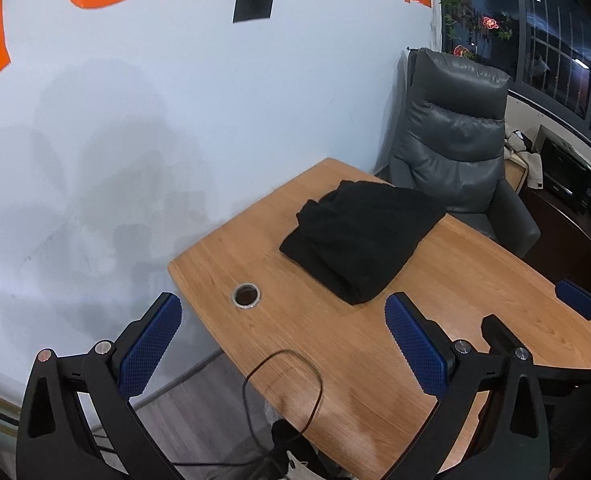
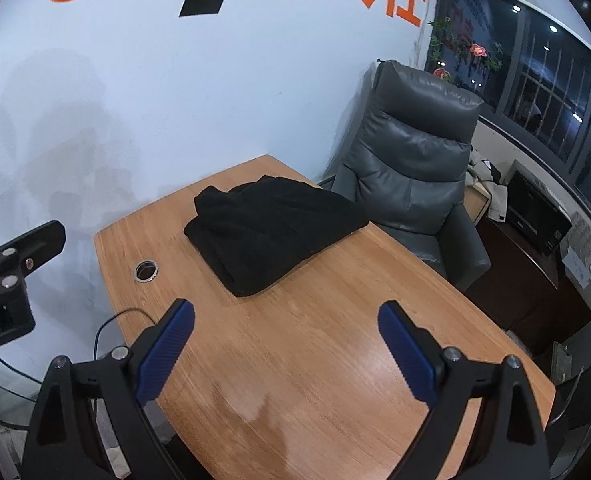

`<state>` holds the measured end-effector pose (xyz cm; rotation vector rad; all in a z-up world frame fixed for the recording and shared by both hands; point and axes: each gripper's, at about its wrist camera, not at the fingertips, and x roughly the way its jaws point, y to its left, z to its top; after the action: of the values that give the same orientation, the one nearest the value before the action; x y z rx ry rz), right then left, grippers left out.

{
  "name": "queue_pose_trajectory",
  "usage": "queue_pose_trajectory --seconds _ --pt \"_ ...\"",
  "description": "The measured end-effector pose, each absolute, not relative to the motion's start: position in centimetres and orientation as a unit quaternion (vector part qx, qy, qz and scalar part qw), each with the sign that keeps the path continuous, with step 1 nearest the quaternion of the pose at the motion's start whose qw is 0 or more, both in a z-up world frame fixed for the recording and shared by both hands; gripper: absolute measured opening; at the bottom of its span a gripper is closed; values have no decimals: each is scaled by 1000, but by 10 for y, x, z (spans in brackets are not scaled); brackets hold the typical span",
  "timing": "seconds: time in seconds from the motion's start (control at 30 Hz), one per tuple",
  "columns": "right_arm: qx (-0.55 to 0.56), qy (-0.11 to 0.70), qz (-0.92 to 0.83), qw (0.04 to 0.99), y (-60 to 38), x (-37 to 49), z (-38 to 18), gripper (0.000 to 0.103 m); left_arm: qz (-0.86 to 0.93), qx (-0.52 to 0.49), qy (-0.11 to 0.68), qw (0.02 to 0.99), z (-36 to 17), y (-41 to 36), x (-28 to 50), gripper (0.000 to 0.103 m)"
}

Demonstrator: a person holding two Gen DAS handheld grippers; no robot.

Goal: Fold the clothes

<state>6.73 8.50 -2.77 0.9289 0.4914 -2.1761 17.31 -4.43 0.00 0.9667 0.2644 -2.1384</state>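
Note:
A black garment [image 1: 359, 240] lies folded into a thick bundle on the far half of the wooden table [image 1: 475, 280]; it also shows in the right wrist view [image 2: 275, 228]. My left gripper [image 1: 283, 340] is open and empty, held above the table's near left side, short of the garment. My right gripper [image 2: 287, 344] is open and empty above the table's near middle, also short of the garment. The right gripper's blue finger [image 1: 575, 300] shows at the right edge of the left wrist view. Part of the left gripper's body [image 2: 11, 272] shows at the left of the right wrist view.
A round cable hole [image 1: 246, 295] sits in the table near its left edge, and a thin black cable [image 1: 283, 376] loops over the near edge. A grey leather armchair [image 2: 415, 168] stands behind the table. A white wall runs along the left. A dark cabinet [image 2: 535, 280] stands at right.

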Motion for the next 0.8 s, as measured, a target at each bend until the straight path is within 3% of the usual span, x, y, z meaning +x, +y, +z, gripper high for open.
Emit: queue_pose_trajectory --seconds 0.33,0.6,0.8 --pt "367 202 -839 348 66 53 -33 96 -839 376 142 367 -7 -70 164 103" --pt "367 213 -835 350 55 49 -33 96 -827 390 92 394 -14 -68 144 103" --pt "369 215 -836 346 48 45 -34 96 -830 399 97 378 -19 -70 139 103"
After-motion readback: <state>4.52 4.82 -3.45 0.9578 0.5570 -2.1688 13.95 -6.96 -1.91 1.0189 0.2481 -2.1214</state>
